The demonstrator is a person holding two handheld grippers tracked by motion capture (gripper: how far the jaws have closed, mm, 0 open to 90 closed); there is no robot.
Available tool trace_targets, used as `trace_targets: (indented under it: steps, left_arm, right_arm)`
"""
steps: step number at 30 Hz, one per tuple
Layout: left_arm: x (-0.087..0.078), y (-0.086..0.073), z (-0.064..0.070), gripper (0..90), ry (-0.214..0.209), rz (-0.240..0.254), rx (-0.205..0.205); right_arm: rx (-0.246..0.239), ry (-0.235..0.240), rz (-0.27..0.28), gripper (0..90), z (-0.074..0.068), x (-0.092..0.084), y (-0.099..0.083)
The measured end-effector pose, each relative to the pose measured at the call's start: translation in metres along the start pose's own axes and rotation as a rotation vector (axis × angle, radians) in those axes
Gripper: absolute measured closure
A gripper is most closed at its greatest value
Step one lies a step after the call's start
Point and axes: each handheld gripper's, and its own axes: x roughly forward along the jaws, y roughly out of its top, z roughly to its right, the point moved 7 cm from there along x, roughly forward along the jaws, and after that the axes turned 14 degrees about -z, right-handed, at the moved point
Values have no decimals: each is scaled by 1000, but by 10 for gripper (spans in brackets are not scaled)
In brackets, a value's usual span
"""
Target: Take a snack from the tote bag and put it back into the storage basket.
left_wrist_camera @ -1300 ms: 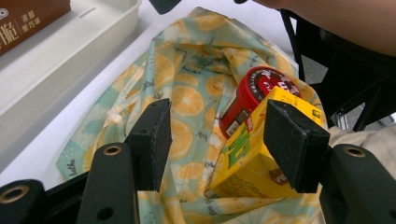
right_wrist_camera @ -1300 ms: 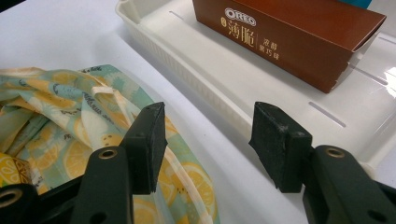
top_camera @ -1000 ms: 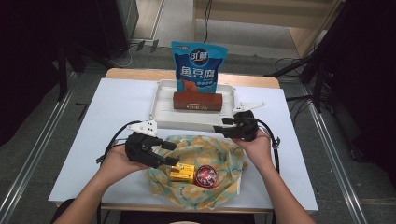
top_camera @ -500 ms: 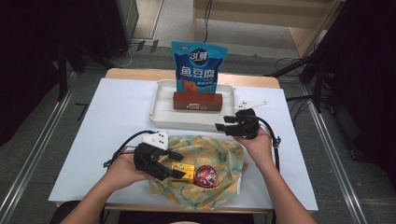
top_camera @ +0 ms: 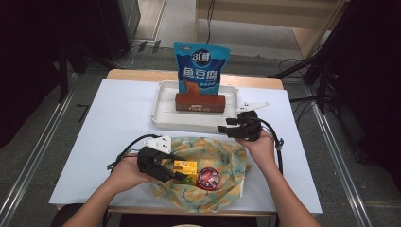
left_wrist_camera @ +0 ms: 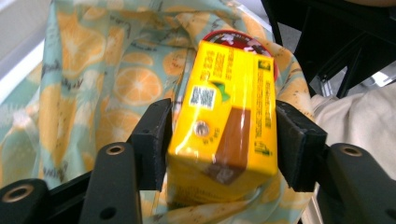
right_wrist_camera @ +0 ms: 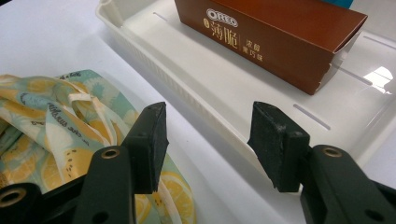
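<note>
Yellow drink carton [left_wrist_camera: 224,116] lies on its side in the mouth of the lemon-print cloth bag [top_camera: 222,156] at the near edge of the table, just beside a round red-lidded tin [top_camera: 208,178]. Left gripper [left_wrist_camera: 223,140] has its jaws either side of the carton's two narrow faces; they have just been closing, and the pads sit at or almost at the cardboard (contact cannot be confirmed on both sides), so treat the carton as not yet firmly held. Right gripper [right_wrist_camera: 208,144] hangs with jaws apart and nothing between them, near the rim of the white tray [right_wrist_camera: 224,98], which holds a brown biscuit box [right_wrist_camera: 280,42] and a blue snack pouch [top_camera: 202,68].

Handling judgement:
- Carton is probably light to moderate in weight, with liquid inside
- Walls are thin board and will dent under hard squeeze
- Glossy film may slip
- Grip across the narrow faces at mid-length, with moderate force
- Soft cloth below may snag on lift
</note>
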Motion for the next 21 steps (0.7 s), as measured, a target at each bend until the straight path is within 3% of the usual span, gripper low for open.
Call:
trace_targets:
  steps: [6, 9, 21]
  left_arm:
    - [0, 0, -1, 469, 0, 2, 3]
    - [-1, -1, -4, 478, -3, 7, -15]
    - [-4, 0, -5, 502, 28, -2, -31]
  right_arm:
    - [1, 1, -3, 475, 0, 1, 0]
    - [0, -17, 2, 477, 0, 0, 0]
    - [-13, 21, 3, 478, -4, 3, 1]
